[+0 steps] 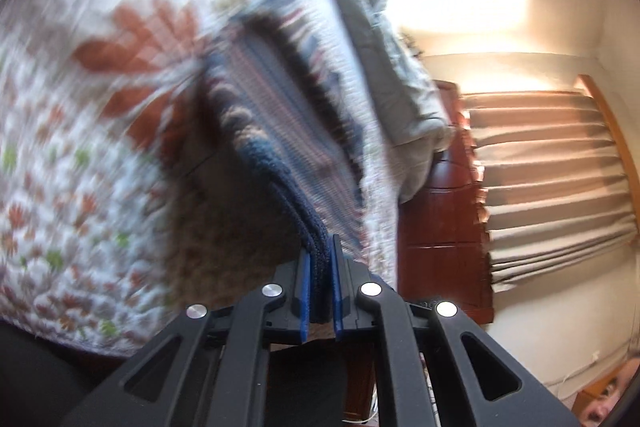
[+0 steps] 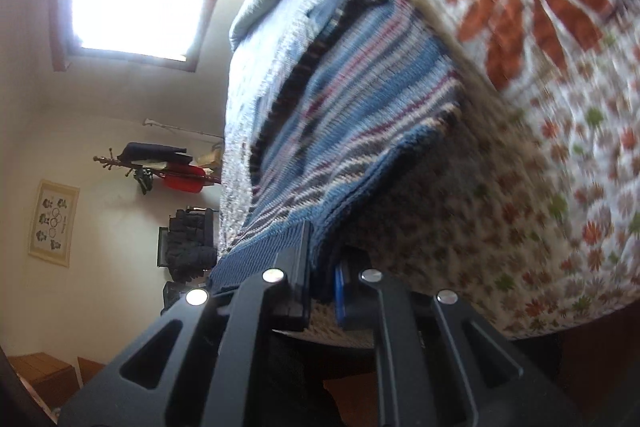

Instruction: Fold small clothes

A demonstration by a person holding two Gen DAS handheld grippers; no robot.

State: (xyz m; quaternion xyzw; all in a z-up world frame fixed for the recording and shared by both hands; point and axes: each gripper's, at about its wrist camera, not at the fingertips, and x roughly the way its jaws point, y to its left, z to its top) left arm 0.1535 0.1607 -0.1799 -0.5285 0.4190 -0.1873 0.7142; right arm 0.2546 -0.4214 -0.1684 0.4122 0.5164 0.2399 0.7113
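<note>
- Left tool (image 1: 320, 267): clamped on the dark blue ribbed edge of the striped knit sweater (image 1: 276, 115).
- Right tool (image 2: 322, 267): clamped on the same sweater's edge.
- Sweater hangs over the floral quilt (image 2: 540, 67) on the bed; frames blurred.

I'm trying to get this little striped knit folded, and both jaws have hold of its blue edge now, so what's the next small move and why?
Probably carry the held edge forward over the rest of the striped knit toward its far end. The left gripper and right gripper are each shut on the ribbed hem, which hangs raised above the floral quilt, while the far part looks to lie on the bed.
</note>
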